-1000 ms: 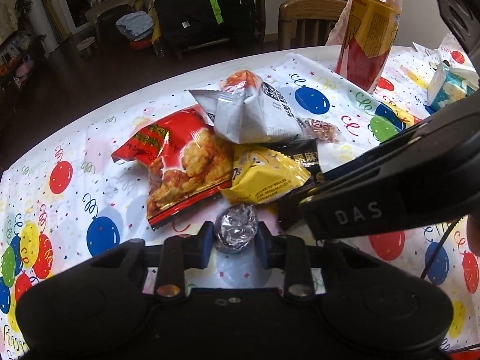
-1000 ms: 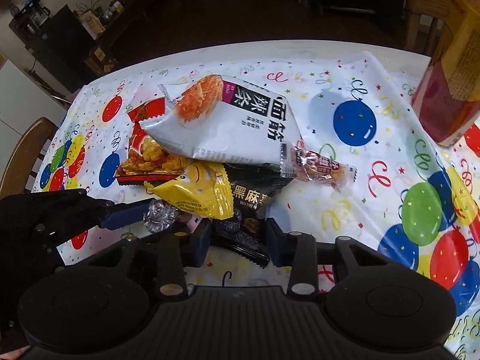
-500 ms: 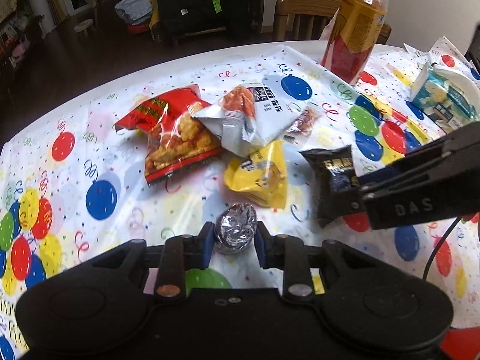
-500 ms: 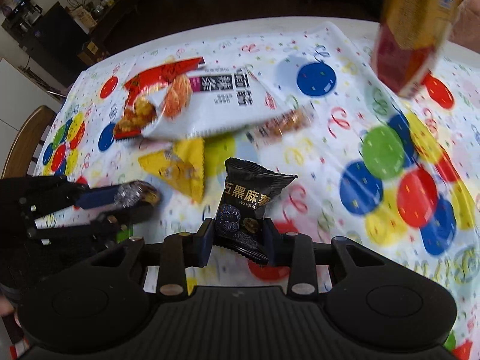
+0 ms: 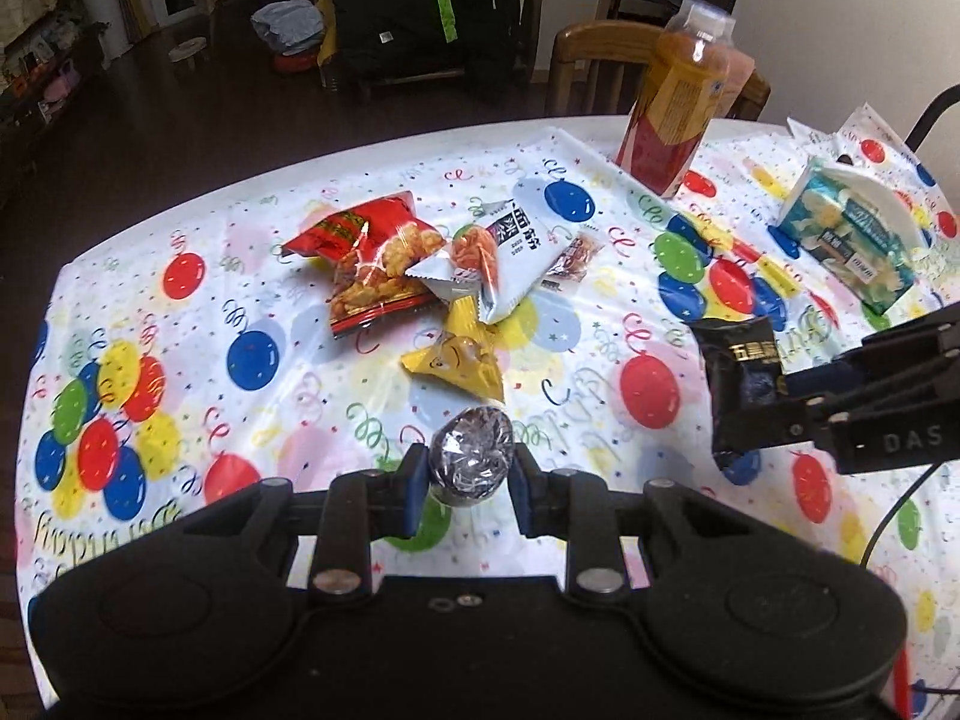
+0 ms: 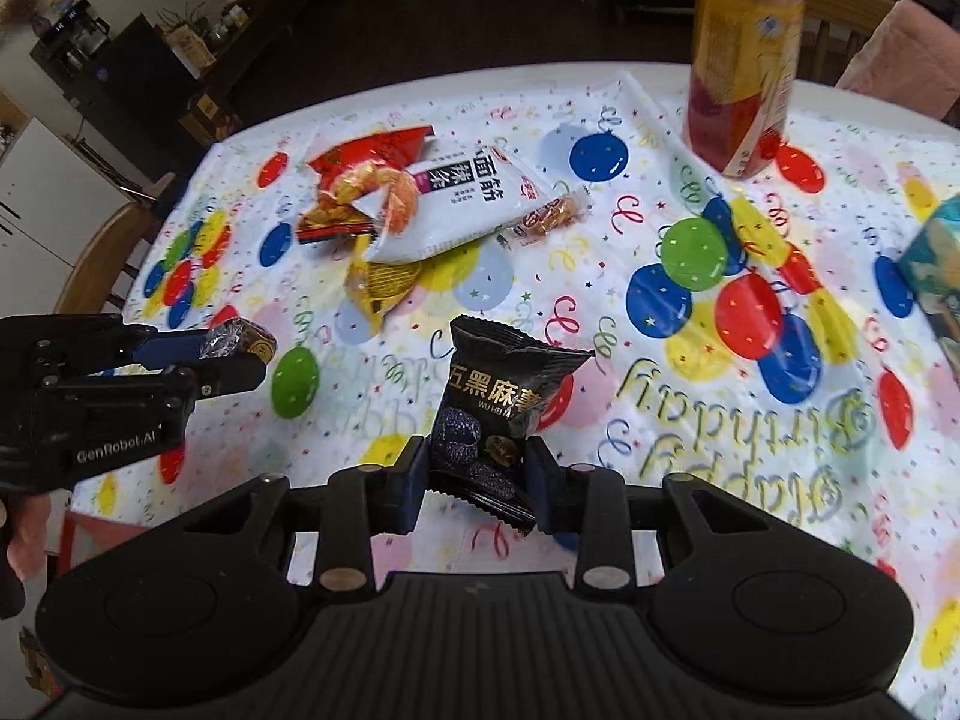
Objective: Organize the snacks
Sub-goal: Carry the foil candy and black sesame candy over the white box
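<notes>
My left gripper is shut on a silver foil-wrapped snack, held above the near part of the table. My right gripper is shut on a black snack packet with gold lettering, also lifted off the cloth. Each gripper shows in the other view: the right one with the black packet, the left one with the foil snack. On the table lie a red snack bag, a white snack bag, a yellow packet and a small brown sweet.
A balloon-print tablecloth covers the round table. A tall orange drink bottle stands at the far side. A blue-green tissue pack lies at the right. Wooden chairs stand beyond the table.
Both grippers have pulled back and up from the snack pile, each keeping its item. The black packet has come out from under the pile and now hangs above the table.
</notes>
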The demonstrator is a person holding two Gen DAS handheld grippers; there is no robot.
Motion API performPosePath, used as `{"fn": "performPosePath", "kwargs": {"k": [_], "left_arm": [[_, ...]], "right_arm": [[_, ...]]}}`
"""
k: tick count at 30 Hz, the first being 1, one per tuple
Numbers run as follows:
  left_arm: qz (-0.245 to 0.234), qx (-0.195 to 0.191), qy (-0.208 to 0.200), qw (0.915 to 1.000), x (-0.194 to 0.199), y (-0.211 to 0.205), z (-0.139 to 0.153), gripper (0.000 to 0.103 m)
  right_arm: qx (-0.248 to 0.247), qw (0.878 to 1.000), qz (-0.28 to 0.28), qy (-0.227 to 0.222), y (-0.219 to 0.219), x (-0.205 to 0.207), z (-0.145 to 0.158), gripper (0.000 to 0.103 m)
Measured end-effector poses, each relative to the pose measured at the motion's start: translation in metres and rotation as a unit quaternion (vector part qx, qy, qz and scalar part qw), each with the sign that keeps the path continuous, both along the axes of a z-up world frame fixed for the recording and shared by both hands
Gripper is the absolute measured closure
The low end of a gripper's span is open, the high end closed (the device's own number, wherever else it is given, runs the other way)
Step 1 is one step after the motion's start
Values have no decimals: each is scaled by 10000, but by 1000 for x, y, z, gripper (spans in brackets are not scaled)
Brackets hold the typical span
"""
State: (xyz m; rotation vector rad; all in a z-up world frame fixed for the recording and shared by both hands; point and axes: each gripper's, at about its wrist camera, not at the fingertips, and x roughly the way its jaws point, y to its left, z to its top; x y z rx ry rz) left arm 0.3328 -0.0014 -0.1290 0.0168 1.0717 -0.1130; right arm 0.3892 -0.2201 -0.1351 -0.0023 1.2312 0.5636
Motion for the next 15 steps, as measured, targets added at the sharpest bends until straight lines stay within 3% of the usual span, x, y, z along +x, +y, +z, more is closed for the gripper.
{"fn": "performPosePath", "kwargs": {"k": [15], "left_arm": [[-181,-156,-215,9995,-73,-1,54,77]], "right_arm": [[4,9991,100,-416,-17,-82,70,70]]}}
